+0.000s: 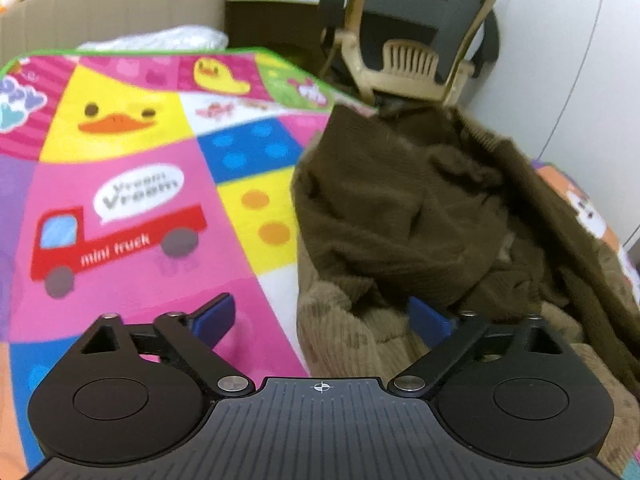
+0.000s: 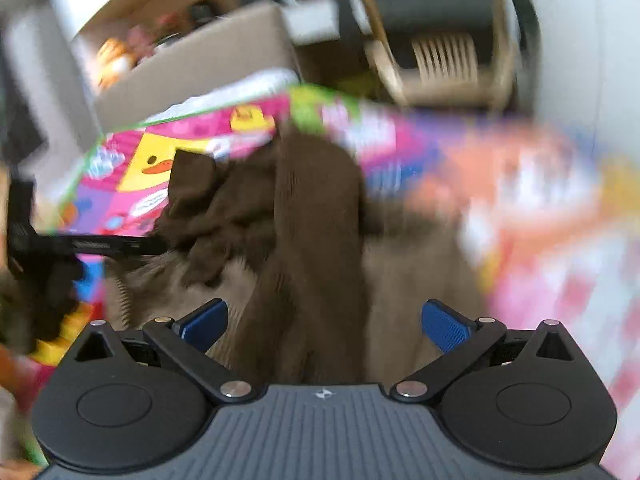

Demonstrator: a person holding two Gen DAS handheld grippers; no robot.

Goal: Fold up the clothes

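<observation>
left wrist view: the left gripper [image 1: 322,320] hangs with its blue pads spread wide and nothing between them, its left pad over the cartoon play mat [image 1: 132,184], its right pad at the edge of the crumpled brown sweater [image 1: 400,208]. right wrist view, blurred: the right gripper [image 2: 325,322] is likewise released, and the sweater [image 2: 316,220] lies heaped straight ahead between its fingers, a beige plastic chair [image 2: 444,52] beyond.
</observation>
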